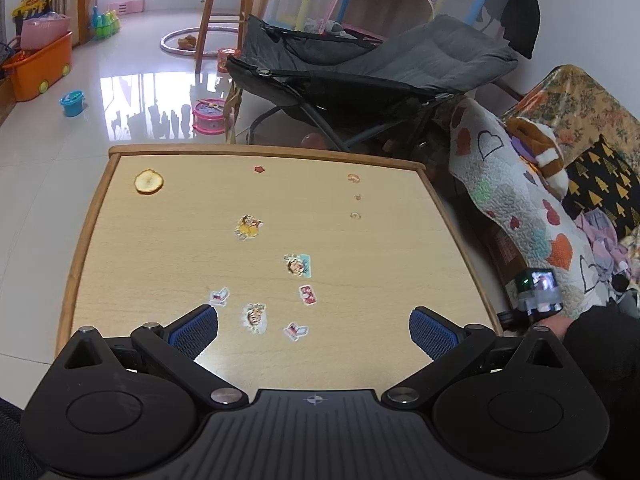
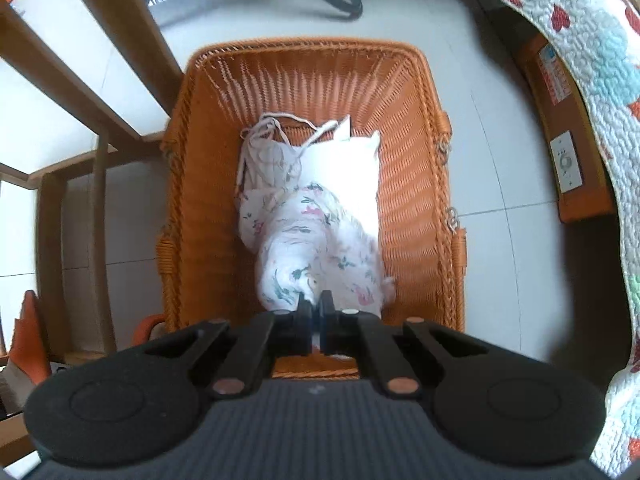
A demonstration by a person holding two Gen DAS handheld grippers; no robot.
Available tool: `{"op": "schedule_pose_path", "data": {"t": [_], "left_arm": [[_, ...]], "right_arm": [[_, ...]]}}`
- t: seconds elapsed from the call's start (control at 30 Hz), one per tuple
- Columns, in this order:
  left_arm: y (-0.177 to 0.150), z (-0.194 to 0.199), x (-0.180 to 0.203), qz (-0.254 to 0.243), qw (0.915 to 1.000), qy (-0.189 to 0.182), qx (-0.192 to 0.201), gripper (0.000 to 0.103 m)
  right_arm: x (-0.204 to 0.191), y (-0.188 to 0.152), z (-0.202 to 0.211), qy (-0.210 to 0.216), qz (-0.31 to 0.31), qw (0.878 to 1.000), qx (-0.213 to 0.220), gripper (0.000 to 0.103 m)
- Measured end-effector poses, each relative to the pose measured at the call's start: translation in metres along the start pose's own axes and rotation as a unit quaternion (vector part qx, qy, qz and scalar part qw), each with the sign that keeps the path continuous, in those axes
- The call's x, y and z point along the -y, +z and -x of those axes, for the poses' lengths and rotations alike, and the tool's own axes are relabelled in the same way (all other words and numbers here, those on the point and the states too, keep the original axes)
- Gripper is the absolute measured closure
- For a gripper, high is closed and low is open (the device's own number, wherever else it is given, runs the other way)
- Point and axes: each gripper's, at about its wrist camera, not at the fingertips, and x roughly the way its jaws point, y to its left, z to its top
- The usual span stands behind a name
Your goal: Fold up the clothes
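Note:
In the right wrist view my right gripper (image 2: 316, 304) is shut on a white floral garment (image 2: 316, 248), which hangs from its fingertips into an orange wicker basket (image 2: 416, 128) on the floor. Under it in the basket lie a plain white garment (image 2: 348, 160) and a pale strappy one (image 2: 268, 156). In the left wrist view my left gripper (image 1: 314, 326) is open and empty, held above the near part of a wooden table (image 1: 168, 240) that carries several stickers. The right gripper also shows in the left wrist view (image 1: 538, 292), low beside the table's right edge.
A dried fruit slice (image 1: 149, 181) lies at the table's far left. A grey folding recliner (image 1: 380, 68) stands behind the table. A quilt-covered sofa (image 1: 520, 208) is to the right. Toys and an orange bin (image 1: 38, 70) are on the tiled floor. Table legs (image 2: 100, 200) stand left of the basket.

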Motion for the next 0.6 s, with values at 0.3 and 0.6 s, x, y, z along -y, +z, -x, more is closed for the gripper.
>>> {"op": "schedule_pose_path", "data": {"t": [0.3, 0.6], "left_arm": [[-0.007, 0.005, -0.003, -0.010, 0.9999, -0.005, -0.004, 0.000], [-0.015, 0.007, 0.000, -0.030, 0.9994, -0.017, -0.012, 0.000]], "right_arm": [[-0.008, 0.000, 0.055, 0.006, 0.033, 0.999, 0.043, 0.100], [-0.010, -0.001, 0.116, -0.008, 0.066, 0.994, 0.082, 0.100]]}}
